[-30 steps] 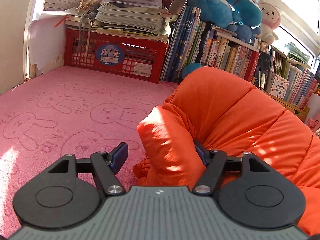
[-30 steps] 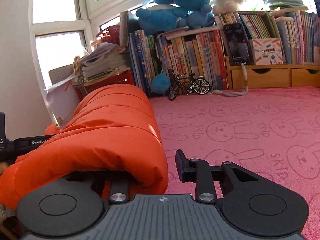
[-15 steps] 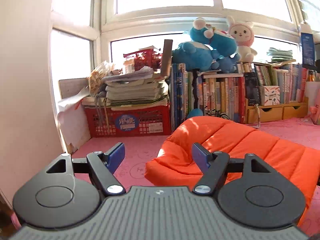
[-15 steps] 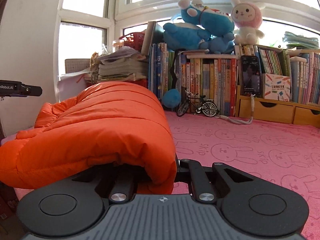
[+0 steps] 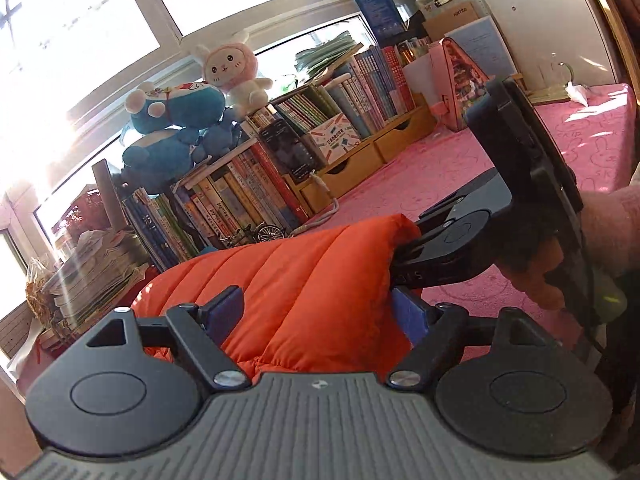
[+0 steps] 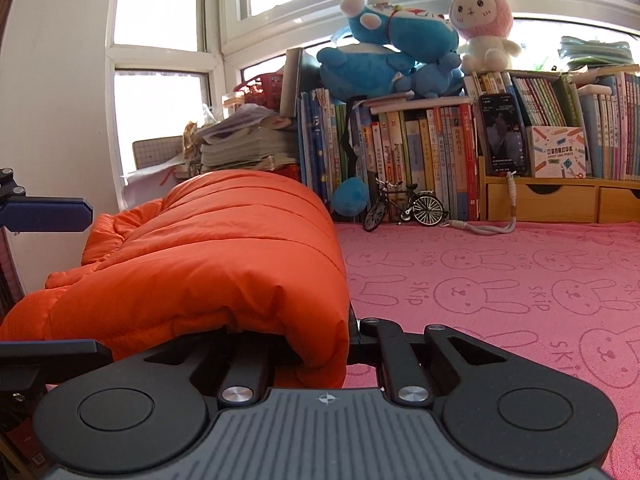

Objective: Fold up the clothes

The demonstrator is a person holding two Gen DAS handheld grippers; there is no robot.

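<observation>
The right claw [image 6: 320, 344] pinches the orange jacket's [image 6: 208, 264] corner; the left claw [image 5: 316, 312], spread, straddles the jacket's edge and should close next.

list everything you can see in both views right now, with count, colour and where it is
puffy jacket: one, orange, bunched on the cloth at left
cloth: one, pink with rabbit print, covering the surface
plush toys: several blue, on top of the books
rabbit plush: one, pink and white, beside the blue ones
books: many, mixed colours, upright along the back
model bicycle: one, black, before the books
paper stack: one, pale, back left
left gripper: open, jacket between its fingers
right gripper: shut on the jacket edge
hand: one, holding the right gripper
</observation>
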